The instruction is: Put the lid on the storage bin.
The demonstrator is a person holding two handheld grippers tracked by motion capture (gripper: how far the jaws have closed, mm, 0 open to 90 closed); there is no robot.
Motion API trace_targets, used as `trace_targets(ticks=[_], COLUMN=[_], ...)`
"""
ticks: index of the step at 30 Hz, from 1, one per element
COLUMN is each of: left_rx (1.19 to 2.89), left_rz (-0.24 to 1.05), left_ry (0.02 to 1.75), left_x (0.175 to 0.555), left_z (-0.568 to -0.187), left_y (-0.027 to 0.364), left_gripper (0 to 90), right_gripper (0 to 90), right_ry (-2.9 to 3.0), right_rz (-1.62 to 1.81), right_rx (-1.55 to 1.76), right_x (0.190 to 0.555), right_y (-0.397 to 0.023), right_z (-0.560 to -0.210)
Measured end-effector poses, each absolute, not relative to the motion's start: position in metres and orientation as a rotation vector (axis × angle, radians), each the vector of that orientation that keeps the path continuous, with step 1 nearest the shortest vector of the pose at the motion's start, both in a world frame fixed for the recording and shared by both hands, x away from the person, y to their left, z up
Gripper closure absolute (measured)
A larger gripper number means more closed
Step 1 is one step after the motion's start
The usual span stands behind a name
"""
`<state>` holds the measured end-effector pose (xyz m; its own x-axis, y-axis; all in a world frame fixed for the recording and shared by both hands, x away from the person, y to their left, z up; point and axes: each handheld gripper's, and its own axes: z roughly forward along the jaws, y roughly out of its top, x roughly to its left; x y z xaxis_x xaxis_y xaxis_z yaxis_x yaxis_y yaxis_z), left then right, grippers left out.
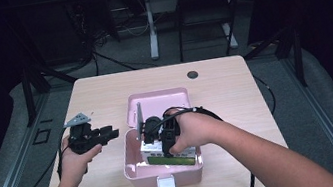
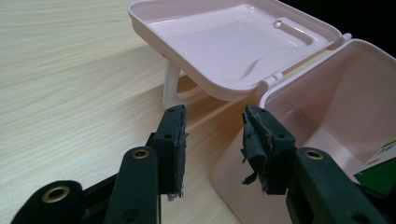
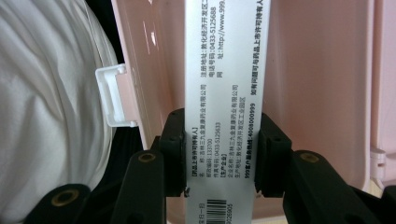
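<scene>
My right gripper [image 3: 219, 154] was clamped on the narrow sides of a white and green medicine carton [image 3: 224, 93] (printed face toward its camera), holding it inside the pink storage box [image 1: 136, 171] near the table's [image 1: 224, 84] near edge. The box's hinged lid [image 2: 224, 46] lay open on the far side. My left gripper [image 2: 212, 140] hovered left of the box, jaws apart, holding nothing

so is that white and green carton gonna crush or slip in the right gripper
Probably stiff enough: the carton shows flat, undented sides between the right gripper pads. Its printed face looks smooth, so some slip is possible. It is likely light, being a thin box, now inside the pink box.
</scene>
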<state>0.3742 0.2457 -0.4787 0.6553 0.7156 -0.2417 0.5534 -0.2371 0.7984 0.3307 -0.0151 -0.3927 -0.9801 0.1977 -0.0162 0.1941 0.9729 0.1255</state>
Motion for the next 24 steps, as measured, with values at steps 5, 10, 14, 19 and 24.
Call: trace_targets(ticks=[5, 10, 14, 19, 24], left_rx=[1.919, 1.919, 1.919, 1.916, 1.917], left_rz=[0.214, 0.215, 0.215, 0.215, 0.216], left_ry=[0.997, 0.996, 0.996, 0.997, 0.997], left_x=[0.374, 0.374, 0.374, 0.374, 0.374], left_z=[-0.479, -0.479, -0.479, -0.479, -0.479], left_y=[0.246, 0.246, 0.246, 0.245, 0.245], left_gripper=[59.2, 59.2, 59.2, 59.2, 59.2], right_gripper=[61.6, 61.6, 61.6, 61.6, 61.6], right_ry=[3.095, 3.089, 3.099, 3.101, 3.101], right_rz=[0.209, 0.197, 0.211, 0.217, 0.213], right_rx=[0.303, 0.288, 0.296, 0.295, 0.287], right_x=[0.331, 0.331, 0.331, 0.331, 0.33], right_y=[-0.014, -0.012, -0.012, -0.013, -0.014], right_z=[-0.399, -0.407, -0.41, -0.416, -0.419])
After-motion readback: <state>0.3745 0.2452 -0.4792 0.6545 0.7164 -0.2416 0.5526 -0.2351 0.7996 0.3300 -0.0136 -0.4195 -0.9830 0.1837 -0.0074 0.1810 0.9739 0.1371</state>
